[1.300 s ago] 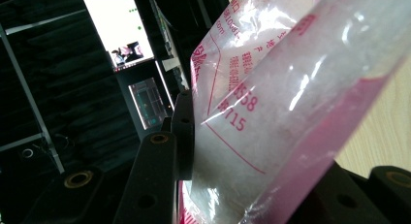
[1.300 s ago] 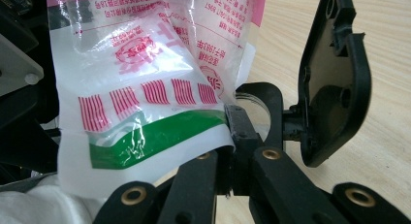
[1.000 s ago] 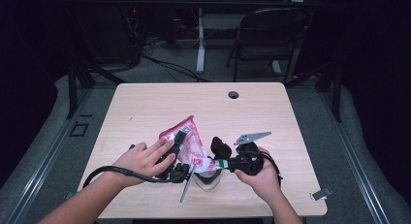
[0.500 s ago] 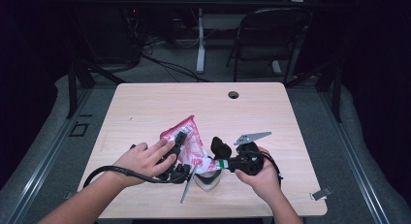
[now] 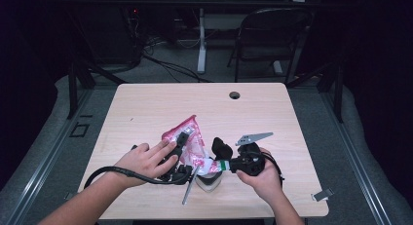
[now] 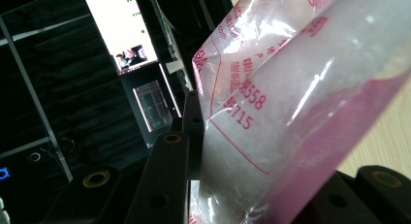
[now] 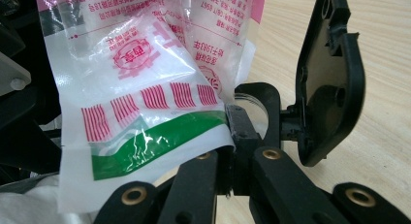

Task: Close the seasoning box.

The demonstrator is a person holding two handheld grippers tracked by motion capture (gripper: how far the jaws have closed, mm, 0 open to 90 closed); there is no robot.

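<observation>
Both grippers worked one plastic bag [image 5: 187, 140] at the near middle of the bench [image 5: 146, 108], roughly between the two hands. The bag was clear film with pink print and a pink edge, and it lay partly on the wood, partly lifted.

Left gripper [image 5: 179, 146]: its jaws had just been closing, with the bag [image 6: 271, 112] between them. In the left gripper view the film filled the gap and lay against the left jaw, so the gripper appeared clamped on the bag's pink side. The hold likely served to anchor that end.

Right gripper [image 5: 220, 162]: its jaws were together, pinching the bag's [image 7: 155, 103] lower corner where a green band ran under red hatched bars. A pinch this tight on thin film suggested the two grippers were pulling opposite ends, perhaps to spread or open the bag; this was a judgement only.

A flat black part [image 7: 329, 83], seemingly belonging to the gripper, stood upright just beside the right jaws. A thin grey rod [image 5: 190, 186] lay on the bench below the bag.

Writing: red digits "8558" and "715" read in the left gripper view, probably parts of longer numbers. The red characters and a round stamp in the right gripper view appeared upside down and could not be read with confidence. No brand could be made out.
</observation>
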